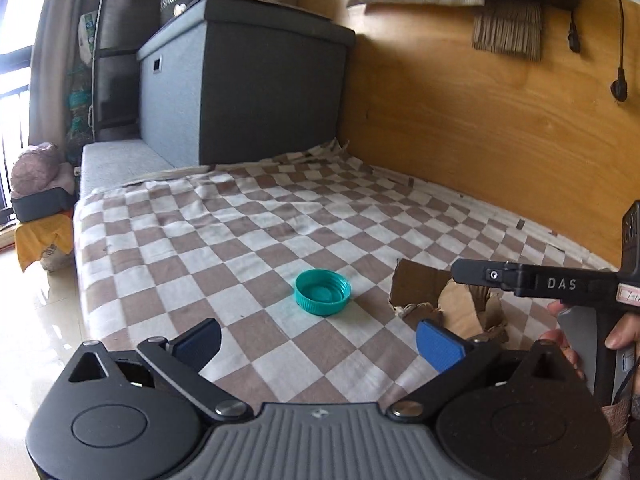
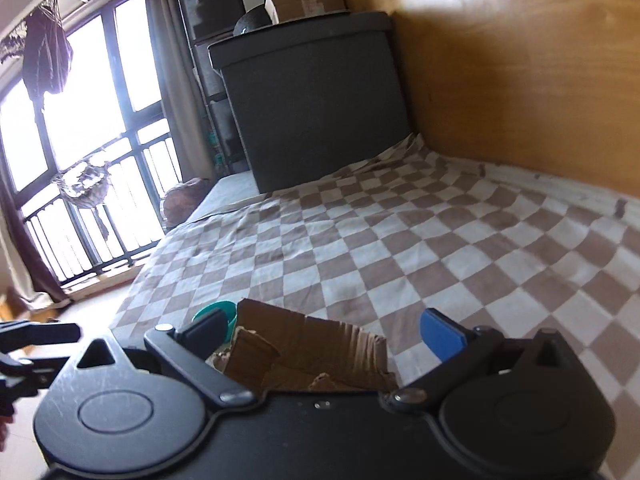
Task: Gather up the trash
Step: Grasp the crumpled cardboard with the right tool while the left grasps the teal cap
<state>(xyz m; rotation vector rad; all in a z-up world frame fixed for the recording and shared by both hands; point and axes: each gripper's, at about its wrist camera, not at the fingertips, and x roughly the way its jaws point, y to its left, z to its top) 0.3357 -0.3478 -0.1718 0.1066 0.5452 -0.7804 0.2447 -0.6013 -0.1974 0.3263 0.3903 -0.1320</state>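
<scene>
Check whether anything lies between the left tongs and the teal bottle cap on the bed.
Nothing visible does. The left tongs stand open, with only bare checkered sheet up to the teal cap. The torn cardboard lies off to the right.

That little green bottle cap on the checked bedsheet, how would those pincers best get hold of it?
The teal cap lies open side up, flat on the checked sheet, so I would come down from above and pinch across its ridged rim, one finger on each outer side. The left gripper is open, nearly lined up behind it, and seems best placed.
</scene>
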